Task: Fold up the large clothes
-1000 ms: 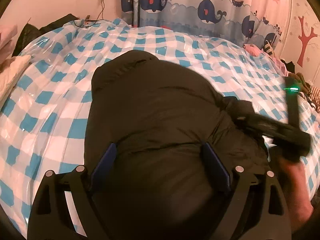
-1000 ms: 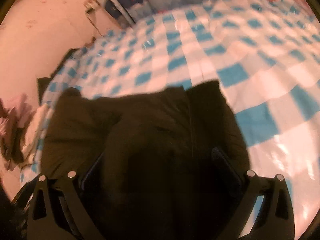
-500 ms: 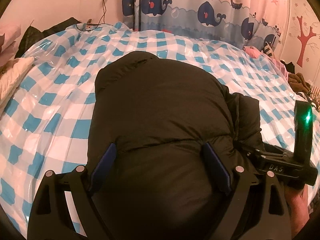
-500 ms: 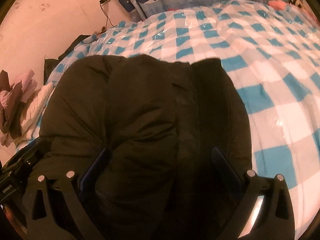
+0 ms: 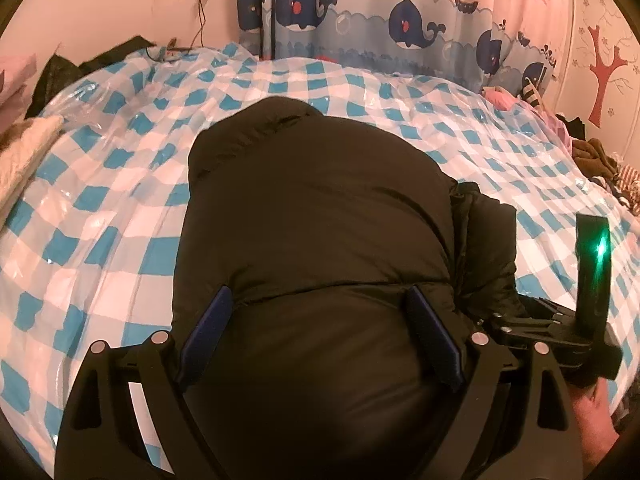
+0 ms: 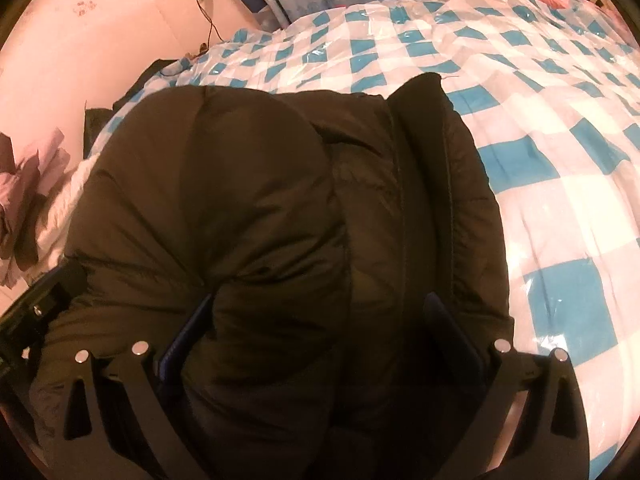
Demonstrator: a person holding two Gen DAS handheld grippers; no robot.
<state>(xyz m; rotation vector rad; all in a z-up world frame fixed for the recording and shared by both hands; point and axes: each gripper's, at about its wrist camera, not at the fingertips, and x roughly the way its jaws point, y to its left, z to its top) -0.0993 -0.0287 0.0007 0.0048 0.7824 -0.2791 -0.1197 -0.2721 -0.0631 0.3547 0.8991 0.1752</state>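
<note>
- A bed (image 5: 120,208) under a glossy blue-and-white checked plastic cover carries a puffy black down jacket (image 5: 320,216), bundled into a thick mound near its front edge. The slick cover is the biggest risk: any sideways drag could slide the whole bundle rather than fold it.
- The jacket itself looks springy. Its outer panel (image 6: 436,184), with the zip edge, stands partly raised on the right side and could flop open again if pressed unevenly.
- The left gripper (image 5: 320,344) stands wide, its blue pads sunk into the padded cloth on either side of a bulge; whether they truly pinch it or only straddle it cannot be told. A loose hold would let the filling squeeze out.
- The right gripper (image 6: 324,348) also stands wide across a thick roll of jacket, close beside the other tool. Whether it grips cannot be told either; crowding could make the two knock together.
- Clothes piled at the bed's left edge (image 6: 36,200) could snag a sliding sleeve.
</note>
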